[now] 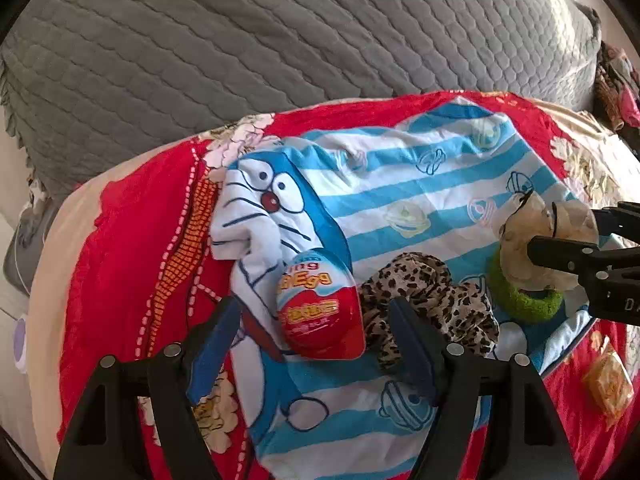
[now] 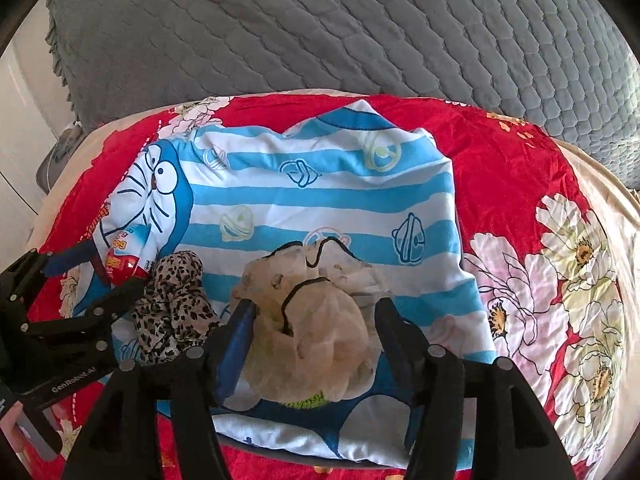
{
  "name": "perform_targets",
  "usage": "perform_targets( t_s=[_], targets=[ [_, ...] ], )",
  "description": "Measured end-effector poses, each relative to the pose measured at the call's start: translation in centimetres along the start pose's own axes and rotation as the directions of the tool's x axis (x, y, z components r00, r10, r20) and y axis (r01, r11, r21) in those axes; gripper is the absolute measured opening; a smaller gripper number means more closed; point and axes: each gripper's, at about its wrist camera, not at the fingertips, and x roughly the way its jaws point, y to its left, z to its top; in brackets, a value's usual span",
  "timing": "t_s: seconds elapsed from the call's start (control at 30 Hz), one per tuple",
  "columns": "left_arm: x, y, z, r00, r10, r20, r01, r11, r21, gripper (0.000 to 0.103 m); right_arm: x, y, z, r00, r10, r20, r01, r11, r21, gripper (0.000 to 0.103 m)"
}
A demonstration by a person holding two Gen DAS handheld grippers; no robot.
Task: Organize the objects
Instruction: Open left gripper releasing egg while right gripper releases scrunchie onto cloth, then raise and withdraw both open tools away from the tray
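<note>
The left gripper stands wide open over the bed, its blue pads either side of a chocolate egg but not pressing on it. The right gripper is also open, straddling a beige scrunchie without clamping it; a green scrunchie lies under that one.

Both things rest on a striped blue-and-white cartoon cloth spread over a red floral bedspread. A leopard-print scrunchie lies just right of the left gripper's egg, touching its right pad. A small orange packet sits well to the right.

The risks come from the materials. The egg is smooth, glossy and rounded, so pads closing off-centre would likely squirt it sideways on the soft bedding. The scrunchies are gauzy, crumpled and limp; a closing pad may catch the leopard fabric or a fold of the thin cloth along with its target, dragging everything together. The beige one's loose black elastic could snag too.
</note>
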Motion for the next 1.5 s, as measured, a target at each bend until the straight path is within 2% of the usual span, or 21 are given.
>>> perform_targets(
  t_s=[0.33,0.53,0.77,0.87,1.1,1.5],
  targets=[
    [-1.8,1.0,-0.2,1.000,0.028,0.011,-0.028,1.000,0.008,0.081,-1.2,0.8,0.1,1.000,-0.003,0.013,0.004,0.999,-0.034,0.061],
    [-3.0,0.8,-0.3,0.999,0.041,0.019,-0.041,0.999,0.026,0.081,-2.2,1.4,0.1,1.000,-0.020,0.023,0.022,0.998,-0.066,0.066],
    [-4.8,0.7,0.2,0.998,0.040,0.041,-0.041,0.999,0.026,0.081,-4.4,1.4,0.6,0.996,-0.058,0.073,0.063,0.996,-0.066,0.067],
    [-5.8,0.4,0.4,0.997,0.046,0.055,-0.048,0.998,0.036,0.081,-5.6,1.5,1.0,0.993,-0.056,0.101,0.063,0.996,-0.064,0.073],
    [-7.9,-0.2,0.7,0.995,0.065,0.076,-0.069,0.996,0.052,0.081,-7.0,2.5,0.7,0.994,-0.058,0.094,0.068,0.992,-0.108,0.073],
    [-11.8,-0.1,1.4,0.988,0.092,0.121,-0.095,0.995,0.021,0.084,-11.4,3.6,0.8,0.987,-0.042,0.155,0.063,0.989,-0.137,0.078]
  ],
)
